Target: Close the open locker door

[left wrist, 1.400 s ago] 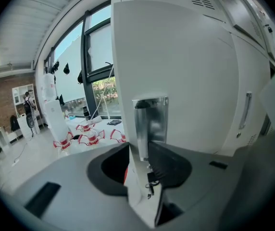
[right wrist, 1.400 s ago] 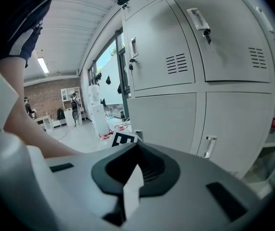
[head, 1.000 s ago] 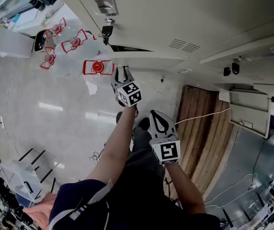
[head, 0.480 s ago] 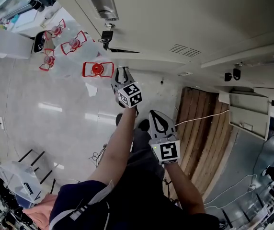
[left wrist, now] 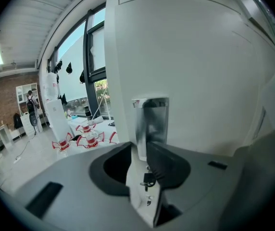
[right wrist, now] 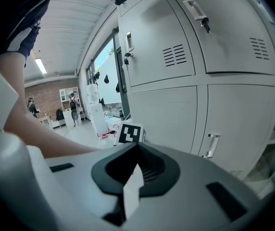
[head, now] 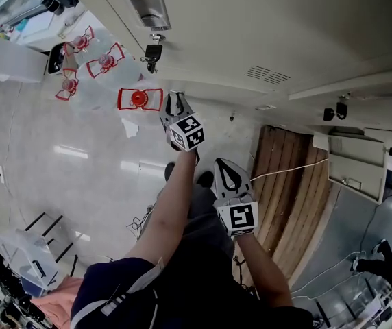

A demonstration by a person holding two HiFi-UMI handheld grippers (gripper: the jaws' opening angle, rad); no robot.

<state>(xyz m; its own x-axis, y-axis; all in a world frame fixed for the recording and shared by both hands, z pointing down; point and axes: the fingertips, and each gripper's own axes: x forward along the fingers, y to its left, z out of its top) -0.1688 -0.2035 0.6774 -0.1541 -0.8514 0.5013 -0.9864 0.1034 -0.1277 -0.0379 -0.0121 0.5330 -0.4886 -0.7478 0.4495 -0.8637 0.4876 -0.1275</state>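
Observation:
The grey locker door (head: 203, 26) fills the top of the head view and lies nearly flush with the lockers beside it. Its recessed metal handle (left wrist: 151, 121) and a bunch of keys (left wrist: 147, 179) hanging from the lock show straight ahead in the left gripper view. My left gripper (head: 175, 101) is stretched out with its tips right at the door's lower part (left wrist: 190, 81). Its jaws stand a narrow slit apart with nothing clamped between them. My right gripper (head: 223, 170) hangs back by my body, jaws together and empty, facing other closed lockers (right wrist: 176, 37).
Several red-and-white objects (head: 140, 98) lie on the pale floor left of the left gripper. A wooden pallet (head: 288, 184) with a white cable (head: 285, 166) across it lies to the right. Another locker compartment (head: 357, 166) stands open at far right.
The dark gap along the door's lower edge has disappeared as the door swung in toward the locker. My left gripper edged forward with it. The right gripper stayed put.

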